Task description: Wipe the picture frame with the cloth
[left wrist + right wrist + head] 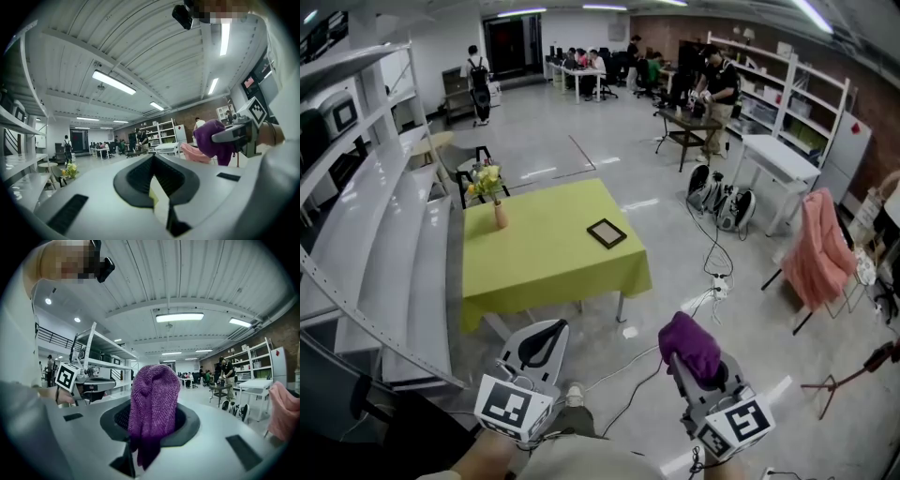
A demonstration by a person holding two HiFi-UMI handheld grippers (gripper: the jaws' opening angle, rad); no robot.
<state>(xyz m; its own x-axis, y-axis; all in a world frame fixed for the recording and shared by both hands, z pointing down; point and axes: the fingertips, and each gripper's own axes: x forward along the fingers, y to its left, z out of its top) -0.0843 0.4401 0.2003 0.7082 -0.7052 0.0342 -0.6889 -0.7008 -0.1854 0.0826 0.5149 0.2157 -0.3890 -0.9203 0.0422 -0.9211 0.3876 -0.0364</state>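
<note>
The picture frame (pixel 607 232), small and dark, lies flat near the right side of the green-clothed table (pixel 534 272), well ahead of both grippers. My right gripper (pixel 692 356) is held up near my body, shut on a purple cloth (pixel 688 345). In the right gripper view the cloth (pixel 153 397) stands bunched up between the jaws of the right gripper (pixel 152 425) and droops over them. My left gripper (pixel 542 343) hangs at the lower left, shut with nothing in it. In the left gripper view the left gripper (pixel 155 161) points into the room, with the cloth (pixel 212 138) off to its right.
A vase of yellow flowers (pixel 495 192) stands at the table's far left. White shelving (pixel 384 234) runs along the left. Cables and a power strip (pixel 717 281) lie on the floor at right, near a chair draped in pink (pixel 820 248). People work at the back.
</note>
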